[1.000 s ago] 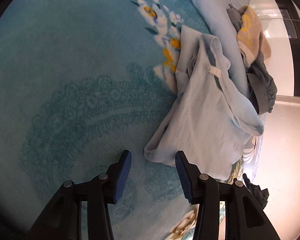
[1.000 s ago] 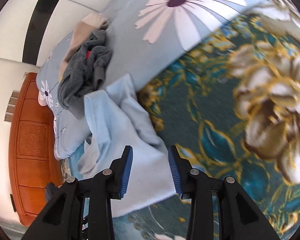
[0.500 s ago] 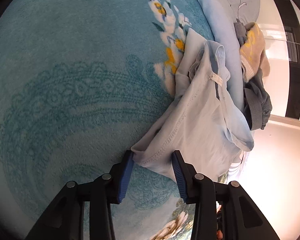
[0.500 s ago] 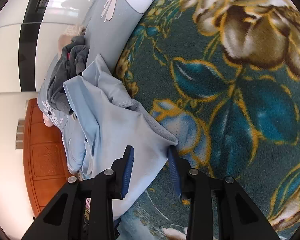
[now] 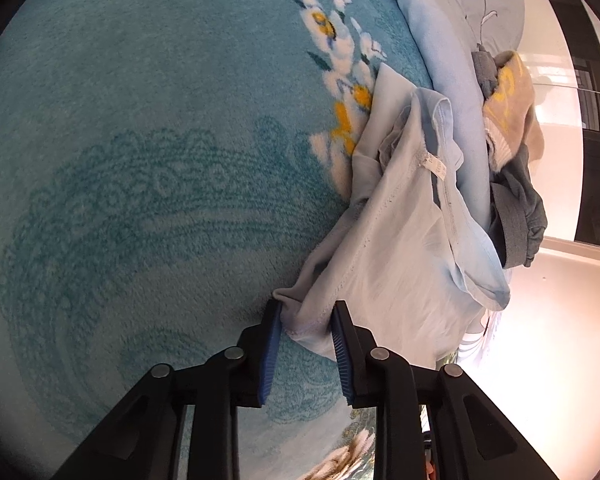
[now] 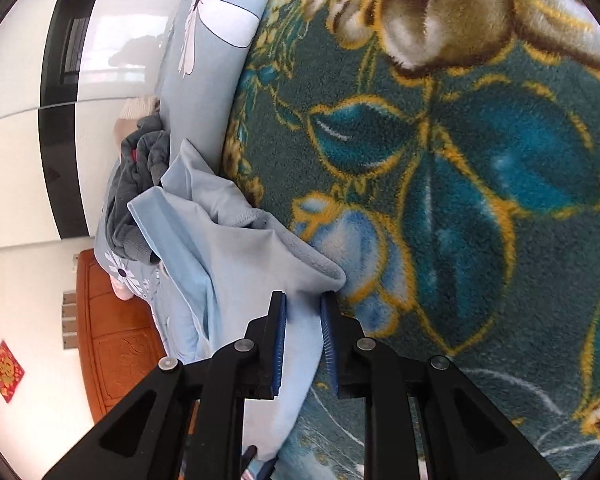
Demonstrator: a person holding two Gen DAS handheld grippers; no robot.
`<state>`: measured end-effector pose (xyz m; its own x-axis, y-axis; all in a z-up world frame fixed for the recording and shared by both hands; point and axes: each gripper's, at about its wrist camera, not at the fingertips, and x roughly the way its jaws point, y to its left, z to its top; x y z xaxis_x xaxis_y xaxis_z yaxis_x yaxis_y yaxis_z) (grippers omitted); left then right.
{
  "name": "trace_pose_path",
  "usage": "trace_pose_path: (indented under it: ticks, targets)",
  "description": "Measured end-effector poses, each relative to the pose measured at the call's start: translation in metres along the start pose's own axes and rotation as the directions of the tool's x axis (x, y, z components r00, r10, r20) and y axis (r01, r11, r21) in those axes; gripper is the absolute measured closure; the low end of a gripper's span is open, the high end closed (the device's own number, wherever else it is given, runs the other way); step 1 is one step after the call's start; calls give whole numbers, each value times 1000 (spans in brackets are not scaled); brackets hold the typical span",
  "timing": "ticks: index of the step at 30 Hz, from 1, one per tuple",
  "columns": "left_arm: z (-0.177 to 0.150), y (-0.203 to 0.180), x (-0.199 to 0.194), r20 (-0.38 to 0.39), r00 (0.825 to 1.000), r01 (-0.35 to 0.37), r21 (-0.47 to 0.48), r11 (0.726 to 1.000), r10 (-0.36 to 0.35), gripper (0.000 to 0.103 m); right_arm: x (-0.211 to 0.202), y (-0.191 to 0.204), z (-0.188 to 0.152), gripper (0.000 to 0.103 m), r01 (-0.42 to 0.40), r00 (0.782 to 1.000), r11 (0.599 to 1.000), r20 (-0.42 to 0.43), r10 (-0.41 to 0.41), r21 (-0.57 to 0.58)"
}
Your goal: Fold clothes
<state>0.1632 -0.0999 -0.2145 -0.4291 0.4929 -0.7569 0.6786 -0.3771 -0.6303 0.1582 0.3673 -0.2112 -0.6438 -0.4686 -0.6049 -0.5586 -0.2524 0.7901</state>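
Around shirt [image 5: 400, 264] corners, both tongs [image 5: 306, 312] low.

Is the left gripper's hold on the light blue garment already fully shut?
No: the left gripper has the light blue garment hem between its pads, but a clear gap remains.

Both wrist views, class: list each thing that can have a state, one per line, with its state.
left gripper: part closed around the shirt's hem corner, not clamped
right gripper: narrowed around another shirt edge, gap still visible
light blue shirt: crumpled, unfolded, lying on the blanket
grey garment: bunched in a heap
tan garment: crumpled in that heap
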Motion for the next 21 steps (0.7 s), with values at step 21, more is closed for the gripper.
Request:
trace_pose_path:
  ticks: [21]
  targets:
    - [-78,3,-60,-83,987,-122,201,972,141,97,-82,41,-45,100,90,994,952,-32,-104,-291]
